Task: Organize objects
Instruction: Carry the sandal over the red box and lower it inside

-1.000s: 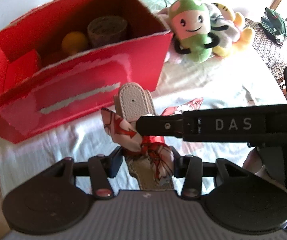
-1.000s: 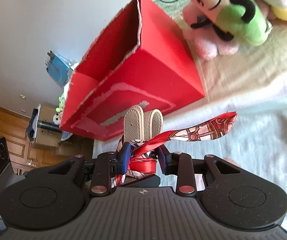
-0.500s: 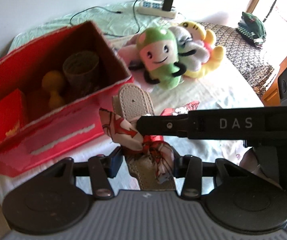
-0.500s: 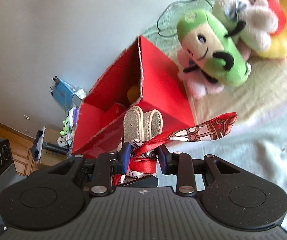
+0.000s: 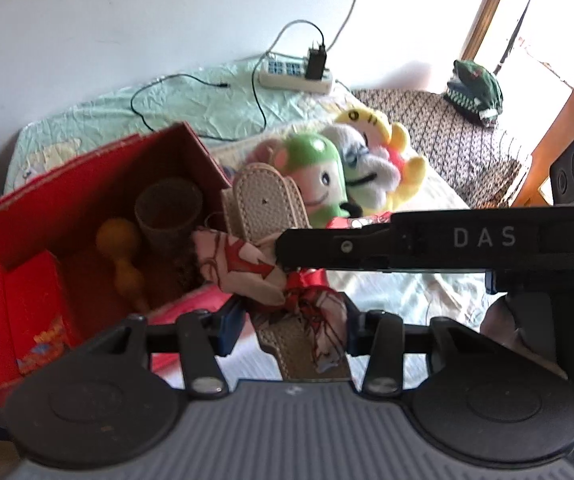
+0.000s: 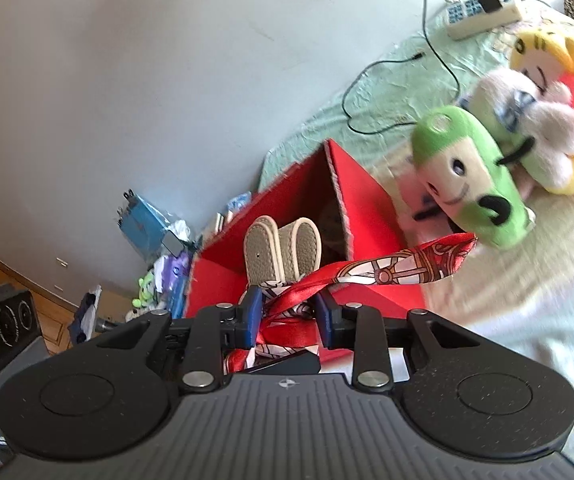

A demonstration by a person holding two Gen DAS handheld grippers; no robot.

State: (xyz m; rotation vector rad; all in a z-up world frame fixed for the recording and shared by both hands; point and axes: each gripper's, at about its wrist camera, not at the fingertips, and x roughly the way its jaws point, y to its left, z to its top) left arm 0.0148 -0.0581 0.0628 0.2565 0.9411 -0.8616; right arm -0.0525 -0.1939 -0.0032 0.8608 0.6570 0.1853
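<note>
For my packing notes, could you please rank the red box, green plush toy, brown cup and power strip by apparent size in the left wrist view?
1. red box
2. green plush toy
3. brown cup and power strip: similar; the strip lies farther away, so unranked.

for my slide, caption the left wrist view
Both tools grip a scarf-tied sandal above the red box holding a cup.

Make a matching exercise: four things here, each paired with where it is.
1. brown cup
2. strap with scarf
3. power strip
4. green plush toy

a. near the wall
b. inside the red box
c. on the bedding, right of the box
d. held between the tools

Pairs: 1-b, 2-d, 3-a, 4-c
</note>
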